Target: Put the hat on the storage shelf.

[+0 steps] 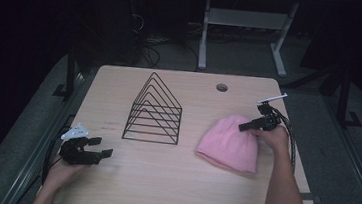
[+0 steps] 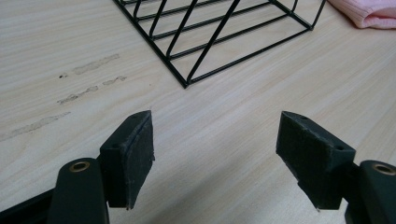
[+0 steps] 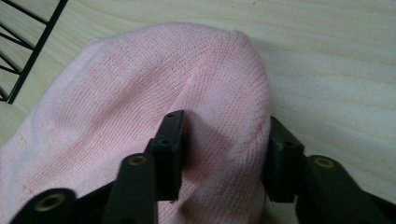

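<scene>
**Right tongs nipping the hat crown**

High view: pink hat [image 1: 229, 143] lies flat on the surface [image 1: 161, 180], right of the wire rack [image 1: 154, 110]. Right tongs [image 1: 245, 127] sit at its far edge; left tongs [image 1: 105, 152] idle nr the front-left corner.

Left gripper view: left tongs [image 2: 215, 156] spread wide, nothing btwn, rack [image 2: 219, 37] ahead.

Right gripper view: right tongs [image 3: 224, 149] straddle a fold of hat [image 3: 140, 93], jaws partly closed, pinching knit. I'd squeeze fully w/ a deeper bite before lifting, or the knit may slip.

Dim, dark surround; soft close-ups.
</scene>
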A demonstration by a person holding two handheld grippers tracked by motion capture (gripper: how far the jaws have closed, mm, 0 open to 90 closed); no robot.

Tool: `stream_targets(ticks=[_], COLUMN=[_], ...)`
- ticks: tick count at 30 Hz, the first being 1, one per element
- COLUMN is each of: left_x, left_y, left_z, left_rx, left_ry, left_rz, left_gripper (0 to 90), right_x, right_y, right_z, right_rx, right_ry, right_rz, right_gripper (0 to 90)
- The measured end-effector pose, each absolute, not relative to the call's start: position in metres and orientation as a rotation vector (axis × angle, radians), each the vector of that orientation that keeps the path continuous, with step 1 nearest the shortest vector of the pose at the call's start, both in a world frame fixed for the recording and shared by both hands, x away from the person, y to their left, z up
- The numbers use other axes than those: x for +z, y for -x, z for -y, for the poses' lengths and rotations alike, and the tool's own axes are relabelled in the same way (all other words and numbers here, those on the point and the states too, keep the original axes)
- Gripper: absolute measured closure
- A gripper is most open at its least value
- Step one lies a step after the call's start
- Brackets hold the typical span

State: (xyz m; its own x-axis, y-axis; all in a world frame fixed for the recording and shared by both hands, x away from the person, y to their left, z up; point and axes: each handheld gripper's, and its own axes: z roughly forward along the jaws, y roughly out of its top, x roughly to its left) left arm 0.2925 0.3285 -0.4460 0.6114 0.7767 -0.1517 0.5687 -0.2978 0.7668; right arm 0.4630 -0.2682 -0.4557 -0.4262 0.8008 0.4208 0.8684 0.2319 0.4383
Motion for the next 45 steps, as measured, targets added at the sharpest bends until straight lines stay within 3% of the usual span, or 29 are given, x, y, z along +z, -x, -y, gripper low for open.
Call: stream_targets(ticks=[10,31,45], left_x=[-0.445,-0.444,-0.446], left_y=[-0.291,-0.293,-0.295], left_z=[-0.327,-0.328,-0.329], left_rx=[0.319,0.311,0.293], left_ry=[-2.0,-2.004,-2.012], left_rz=[-1.056,-1.049,-1.051], left_gripper=[27.4,27.4,27.4], right_x=[-0.456,-0.415,-0.363], right_y=[-0.456,-0.438,-0.426], right_z=[0.271,0.267,0.261], right_rx=[-1.052,-1.219,-1.308], right_ry=[1.604,1.487,1.367], right_rz=[2.327,2.389,2.475], right_gripper=[75.0,78.1,78.7])
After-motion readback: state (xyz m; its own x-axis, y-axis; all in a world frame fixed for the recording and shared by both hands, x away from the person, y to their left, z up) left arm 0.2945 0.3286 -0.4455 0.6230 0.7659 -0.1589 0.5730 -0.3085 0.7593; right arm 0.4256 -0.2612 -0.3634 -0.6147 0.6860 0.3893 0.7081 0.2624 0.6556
